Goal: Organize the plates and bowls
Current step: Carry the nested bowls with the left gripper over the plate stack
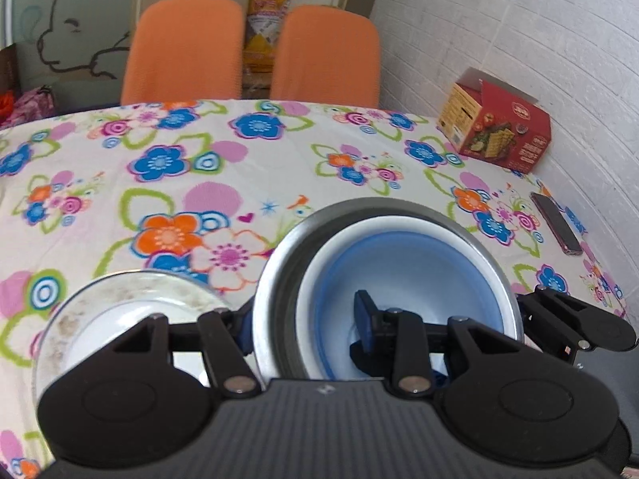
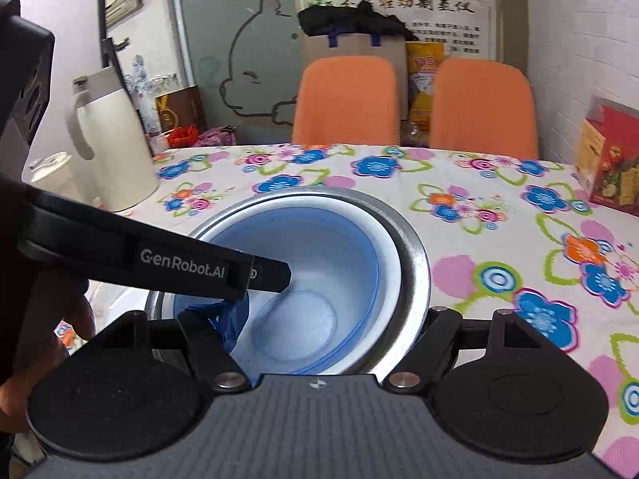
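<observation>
A blue bowl (image 1: 403, 267) sits nested in a white bowl (image 1: 343, 239) inside a steel bowl (image 1: 275, 279). The left hand-held gripper (image 1: 307, 315) straddles the steel bowl's rim, jaws wide. The right hand-held gripper (image 2: 331, 319) also spreads wide around it.

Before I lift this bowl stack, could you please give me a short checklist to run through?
1. Blue bowl seated inside the steel bowl: ok.
2. Left gripper astride the stack's rim, one finger inside, one outside: ok, but the jaws are open, so no grip yet.
3. Right gripper likewise astride the rim, jaws open: ok, no grip yet.
4. Clearance from the glass dish beside the steel bowl: cannot tell whether they touch.
5. Phone and carton well away from the stack: ok.
</observation>
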Demonstrator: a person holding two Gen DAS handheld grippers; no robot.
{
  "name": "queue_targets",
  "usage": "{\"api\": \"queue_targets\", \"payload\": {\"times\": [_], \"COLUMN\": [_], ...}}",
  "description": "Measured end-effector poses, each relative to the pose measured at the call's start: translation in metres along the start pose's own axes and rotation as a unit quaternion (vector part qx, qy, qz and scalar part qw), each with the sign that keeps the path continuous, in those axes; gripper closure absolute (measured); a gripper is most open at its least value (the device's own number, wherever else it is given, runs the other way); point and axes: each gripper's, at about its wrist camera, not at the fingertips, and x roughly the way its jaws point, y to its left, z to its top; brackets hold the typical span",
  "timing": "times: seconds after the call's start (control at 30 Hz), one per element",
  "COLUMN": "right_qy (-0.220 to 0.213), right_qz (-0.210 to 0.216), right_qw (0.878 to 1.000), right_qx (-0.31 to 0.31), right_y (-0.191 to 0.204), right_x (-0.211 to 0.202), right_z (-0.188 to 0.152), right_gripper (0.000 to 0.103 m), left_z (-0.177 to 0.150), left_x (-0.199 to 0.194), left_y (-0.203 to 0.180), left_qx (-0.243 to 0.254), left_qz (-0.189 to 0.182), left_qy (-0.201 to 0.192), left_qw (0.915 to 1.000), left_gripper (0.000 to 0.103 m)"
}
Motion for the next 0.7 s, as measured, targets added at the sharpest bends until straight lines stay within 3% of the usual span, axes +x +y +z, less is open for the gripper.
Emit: {"api": "queue_targets", "payload": {"times": [0.17, 0.3, 0.7], "right_qy": [0.008, 0.024, 0.059], "right_qz": [0.065, 0.09, 0.085], "right_qw": [0.997, 0.995, 0.994], "right_qx": [-0.027, -0.038, -0.041], "right_y": [0.048, 0.071, 0.087], "right_x": [0.03, 0.045, 0.067], "right_z": [0.006, 0.003, -0.01], "right_gripper": [0.04, 0.04, 0.04], "left_z": [-0.014, -0.028, -0.047], "left_x": [-0.029, -0.038, -0.022], "left_y": [0.057, 0.088, 0.119], "left_qx": [-0.044, -0.068, -0.094], "left_qz": [0.059, 0.084, 0.077], "left_qy": [-0.009, -0.007, 0.013], "left_qw": [0.9972, 0.9941, 0.9925], "left_gripper": [0.07, 0.07, 0.07]}}
